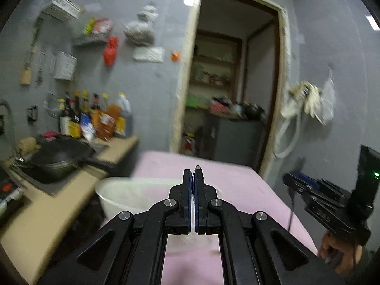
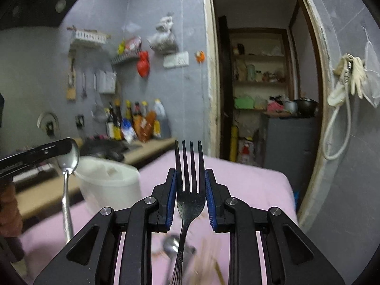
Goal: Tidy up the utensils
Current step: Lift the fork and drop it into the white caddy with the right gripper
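The right tool [image 2: 190, 185] is gripping a dark fork [image 2: 190, 199] by its neck, its blue pads closed against the fork's two sides, tines pointing up and the handle hanging down toward the pink-covered table [image 2: 249, 190]. Below the fork, a second spoon [image 2: 172, 244] and some blurred brownish sticks [image 2: 209, 261] are lying on the cloth near the table's near edge.

The left tool [image 1: 193, 178] is holding its fingers nearly together; in its own view only a thin dark sliver is showing between the blue pads. From the right wrist view the left tool is clamping a silver spoon [image 2: 67, 178] at the bowl, with the handle hanging straight down over the table's left side.

A white container [image 2: 109, 182] is standing at the table's far left corner, just beside the hanging spoon.
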Demonstrator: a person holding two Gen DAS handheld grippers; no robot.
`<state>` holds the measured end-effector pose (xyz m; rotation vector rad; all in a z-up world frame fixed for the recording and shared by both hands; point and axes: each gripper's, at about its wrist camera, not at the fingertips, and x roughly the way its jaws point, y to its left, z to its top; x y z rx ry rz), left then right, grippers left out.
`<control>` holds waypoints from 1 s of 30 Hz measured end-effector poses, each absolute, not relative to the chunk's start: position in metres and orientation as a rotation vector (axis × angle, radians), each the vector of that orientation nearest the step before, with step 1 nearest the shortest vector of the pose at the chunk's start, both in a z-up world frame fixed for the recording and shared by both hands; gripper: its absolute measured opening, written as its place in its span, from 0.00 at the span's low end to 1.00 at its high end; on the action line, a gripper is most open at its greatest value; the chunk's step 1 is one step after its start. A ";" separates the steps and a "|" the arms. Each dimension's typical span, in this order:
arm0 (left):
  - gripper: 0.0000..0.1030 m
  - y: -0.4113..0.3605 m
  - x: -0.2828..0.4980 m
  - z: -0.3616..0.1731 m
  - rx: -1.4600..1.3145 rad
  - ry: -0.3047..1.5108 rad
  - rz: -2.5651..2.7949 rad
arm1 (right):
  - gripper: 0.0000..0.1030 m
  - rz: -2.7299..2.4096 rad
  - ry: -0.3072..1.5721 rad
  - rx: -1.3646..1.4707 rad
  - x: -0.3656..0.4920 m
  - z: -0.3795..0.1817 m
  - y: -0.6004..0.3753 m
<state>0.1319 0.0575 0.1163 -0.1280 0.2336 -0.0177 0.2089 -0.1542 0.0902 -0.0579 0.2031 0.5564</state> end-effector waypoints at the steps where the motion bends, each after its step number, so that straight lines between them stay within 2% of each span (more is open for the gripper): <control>1: 0.00 0.068 0.134 0.123 -0.127 0.215 0.003 | 0.20 0.568 0.193 -0.049 0.208 0.094 -0.152; 6: 0.00 0.107 0.144 0.148 -0.084 0.118 0.158 | 0.20 0.667 0.100 0.006 0.218 0.134 -0.120; 12: 0.00 0.139 0.171 0.139 -0.028 0.091 0.303 | 0.20 0.731 0.010 0.020 0.235 0.159 -0.072; 20: 0.00 0.152 0.191 0.107 0.043 0.088 0.398 | 0.20 0.735 -0.047 -0.027 0.251 0.136 -0.033; 30: 0.00 0.147 0.202 0.064 0.043 0.118 0.388 | 0.20 0.731 0.033 -0.045 0.265 0.089 -0.027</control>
